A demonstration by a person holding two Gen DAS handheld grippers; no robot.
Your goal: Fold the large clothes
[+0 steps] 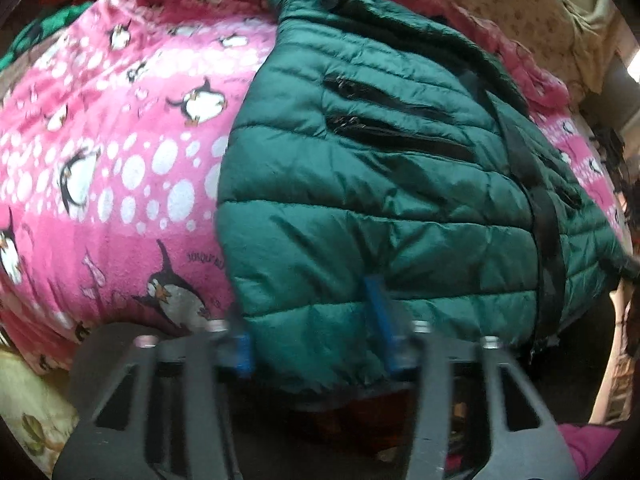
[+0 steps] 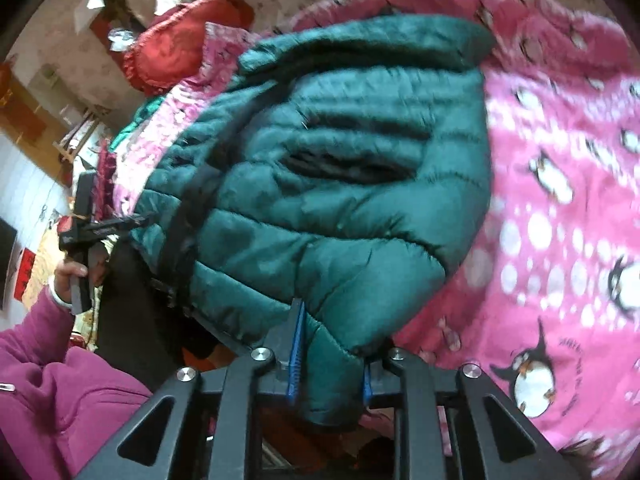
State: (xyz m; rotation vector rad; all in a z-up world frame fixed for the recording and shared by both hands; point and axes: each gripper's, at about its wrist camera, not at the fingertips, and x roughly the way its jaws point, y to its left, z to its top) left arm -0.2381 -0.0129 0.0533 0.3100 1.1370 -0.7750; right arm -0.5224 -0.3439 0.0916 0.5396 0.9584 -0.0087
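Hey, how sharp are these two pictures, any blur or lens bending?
Left wrist view: green jacket fairly sharp, fingers smeared, edges bowed by the fisheye. Right wrist view: softer overall, pink penguin blanket streaked by motion blur, corners dark.

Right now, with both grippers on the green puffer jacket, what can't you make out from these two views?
- Jacket sleeves: neither view shows them laid out.
- Left gripper fingers: left wrist view, tips buried in the hem folds, motion-blurred.
- Right gripper: right wrist view, one finger mostly behind the pinched fabric.
- Penguin blanket lettering: blurred, unreadable.
- Underneath the jacket: covered.
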